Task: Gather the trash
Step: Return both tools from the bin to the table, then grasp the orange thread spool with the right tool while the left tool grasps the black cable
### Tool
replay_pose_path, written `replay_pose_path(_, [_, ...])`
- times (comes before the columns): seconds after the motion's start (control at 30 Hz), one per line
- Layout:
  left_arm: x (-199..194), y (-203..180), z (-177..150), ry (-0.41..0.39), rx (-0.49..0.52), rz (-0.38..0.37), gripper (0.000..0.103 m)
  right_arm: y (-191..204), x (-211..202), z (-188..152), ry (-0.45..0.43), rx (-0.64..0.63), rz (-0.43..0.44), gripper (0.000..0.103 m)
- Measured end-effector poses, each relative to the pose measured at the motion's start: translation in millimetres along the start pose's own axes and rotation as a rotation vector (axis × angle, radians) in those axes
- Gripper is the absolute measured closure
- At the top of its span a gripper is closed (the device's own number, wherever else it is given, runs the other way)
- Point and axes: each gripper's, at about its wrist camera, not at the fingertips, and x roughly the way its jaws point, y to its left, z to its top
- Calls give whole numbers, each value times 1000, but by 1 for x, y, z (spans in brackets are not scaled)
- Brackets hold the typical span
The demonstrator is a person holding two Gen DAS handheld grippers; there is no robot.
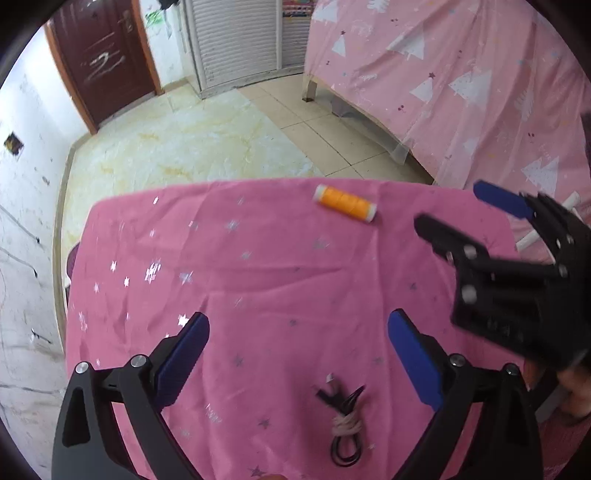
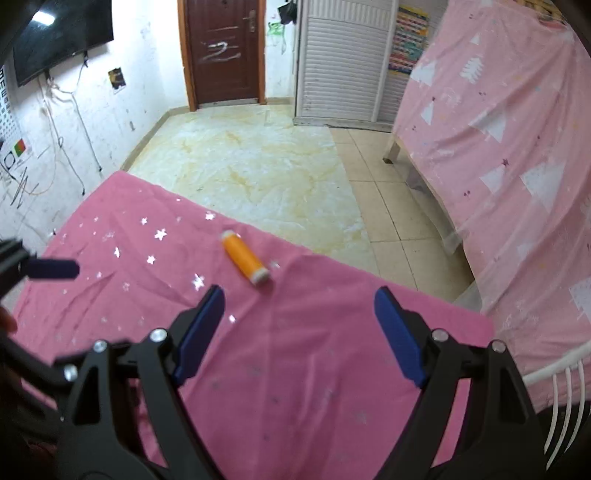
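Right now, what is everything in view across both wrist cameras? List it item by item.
orange spool: one, orange with white ends, lying near the far edge of the table
bundled cable: one, black, tied with a pale band, near edge of the table
tablecloth: one, pink with silver stars, covering the table
bed cover: one, pink with white trees, to the right
door: one, dark brown, far wall
louvred cabinet: one, white, beside the door
screen: one, black, on the left wall
left gripper: blue pads, open, empty
right gripper: blue pads, open, empty
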Motion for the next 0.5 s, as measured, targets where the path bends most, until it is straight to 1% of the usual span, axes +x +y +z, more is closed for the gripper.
replay_pose_path(0.2, [9, 15, -20, 13, -16, -10, 12, 21, 20, 12, 29, -46, 15, 23])
replay_pose_path(0.27, [12, 13, -28, 25, -9, -38, 12, 29, 26, 14, 33, -57, 23, 23])
replay_pose_path(0.33, [11, 9, -37, 17, 9, -55, 12, 34, 31, 15, 42, -72, 20, 23])
replay_pose_path(0.37, [10, 5, -43, 8, 28, -63, 12, 37, 32, 14, 43, -82, 18, 29])
replay_pose_path(0.4, [9, 1, -47, 0, 44, -62, 12, 40, 34, 14, 45, -95, 16, 36])
replay_pose_path(0.47, [10, -13, -58, -19, 97, -43, 12, 45, 40, 15, 54, -120, 0, 40])
replay_pose_path(0.5, [11, -17, -61, -23, 110, -39, 15, 48, 42, 16, 55, -129, -6, 44])
